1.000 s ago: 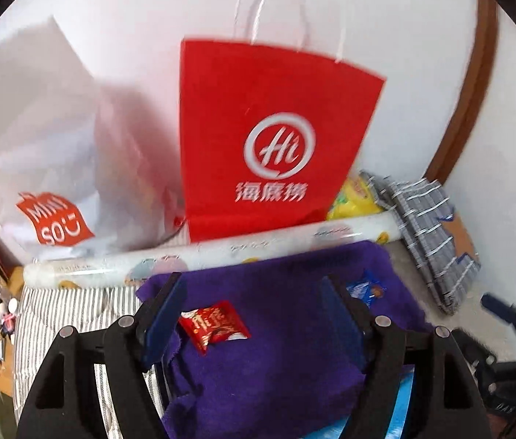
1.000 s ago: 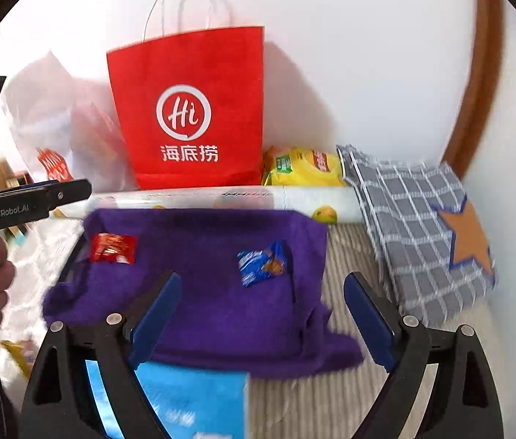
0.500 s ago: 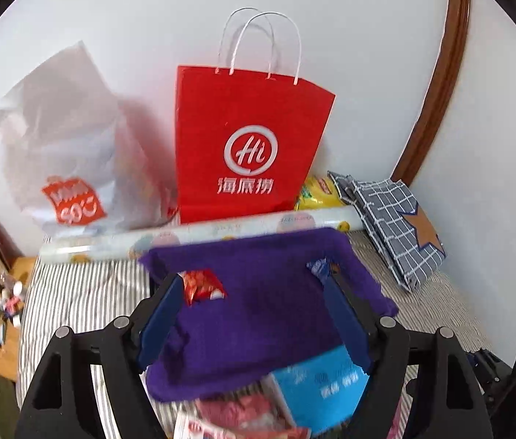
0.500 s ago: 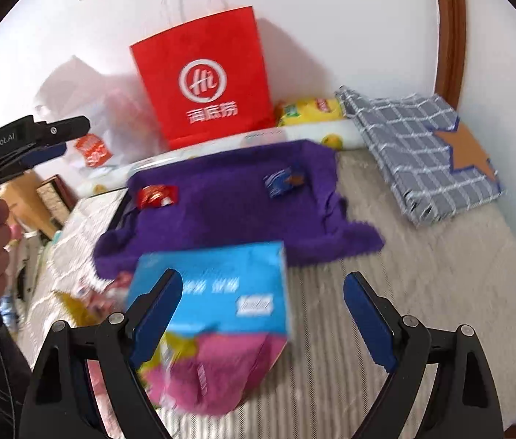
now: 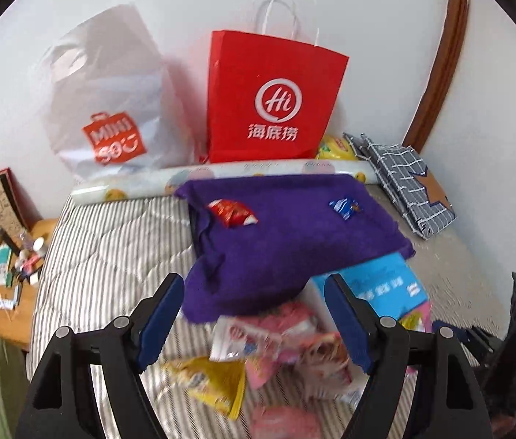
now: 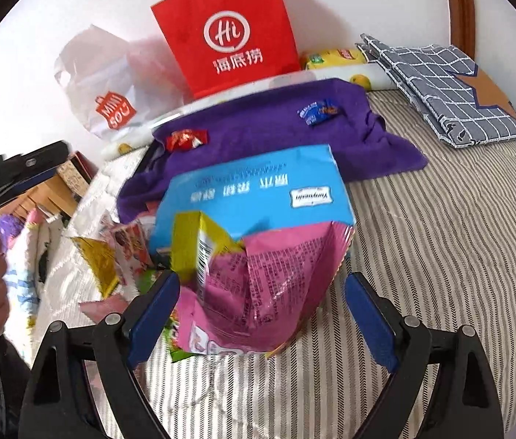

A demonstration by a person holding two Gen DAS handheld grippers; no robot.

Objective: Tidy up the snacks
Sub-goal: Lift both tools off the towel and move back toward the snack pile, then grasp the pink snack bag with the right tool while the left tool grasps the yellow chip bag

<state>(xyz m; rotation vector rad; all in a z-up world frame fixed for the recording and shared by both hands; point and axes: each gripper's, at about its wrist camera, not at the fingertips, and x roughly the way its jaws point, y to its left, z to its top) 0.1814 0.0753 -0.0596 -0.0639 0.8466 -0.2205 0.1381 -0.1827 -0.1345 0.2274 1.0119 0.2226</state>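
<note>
A heap of snack packets (image 5: 280, 351) lies on the striped bed just ahead of both spread, empty grippers: left gripper (image 5: 254, 314), right gripper (image 6: 261, 314). A pink bag (image 6: 258, 292) and blue pack (image 6: 258, 194) crowd the right one's front. Beyond, a purple cloth (image 5: 294, 234) carries a red candy (image 5: 232, 214) and a blue candy (image 5: 344, 207).

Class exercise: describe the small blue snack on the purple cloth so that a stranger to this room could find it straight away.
Start at the red paper bag standing against the wall; the purple cloth is spread on the bed in front of it. Two small wrapped snacks lie on it: the blue snack sits nearer the checked fabric, the red snack at the opposite side.
</note>
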